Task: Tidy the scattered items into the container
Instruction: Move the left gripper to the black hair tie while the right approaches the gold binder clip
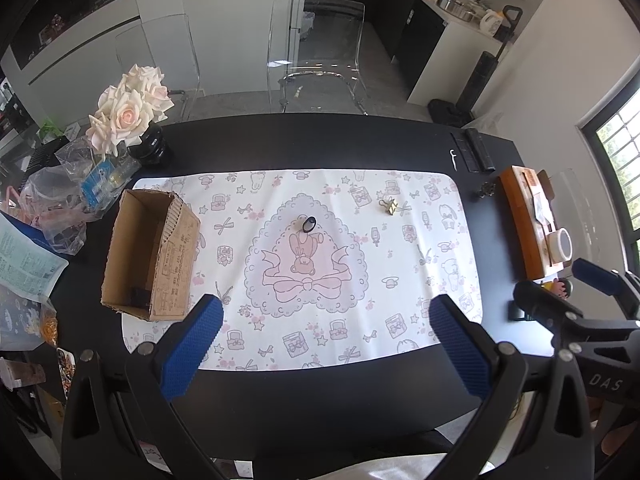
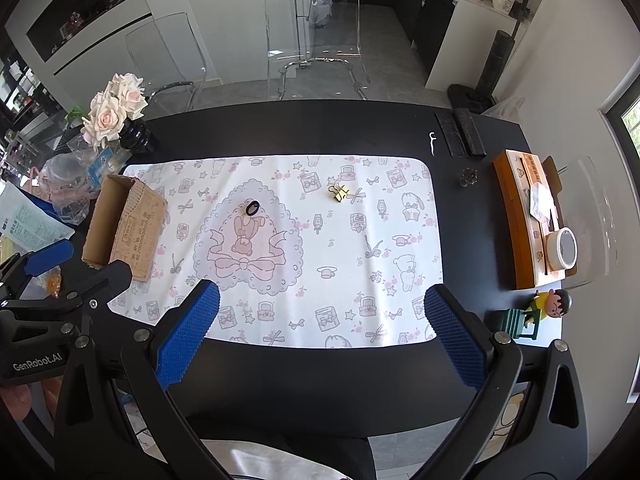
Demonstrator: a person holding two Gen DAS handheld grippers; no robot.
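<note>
An open cardboard box [image 1: 150,254] stands on the left end of a white printed mat [image 1: 360,280]; a small dark item [image 1: 140,297] lies inside it. A small black ring-shaped item [image 1: 308,224] lies at the mat's middle and a gold binder clip [image 1: 389,205] at its far right part. All three show in the right wrist view too: box [image 2: 126,226], ring [image 2: 252,208], clip [image 2: 339,192]. My left gripper [image 1: 326,312] is open and empty over the mat's near edge. My right gripper [image 2: 322,300] is open and empty beside it.
A black vase of pale roses [image 1: 130,110] and plastic bags [image 1: 56,200] stand far left. An orange tray [image 2: 524,216] with a tape roll [image 2: 562,249] lies right, a small figurine [image 2: 548,308] near it. Dark bars [image 2: 460,132] lie far right. Clear chairs [image 1: 316,52] stand behind the black table [image 1: 320,392].
</note>
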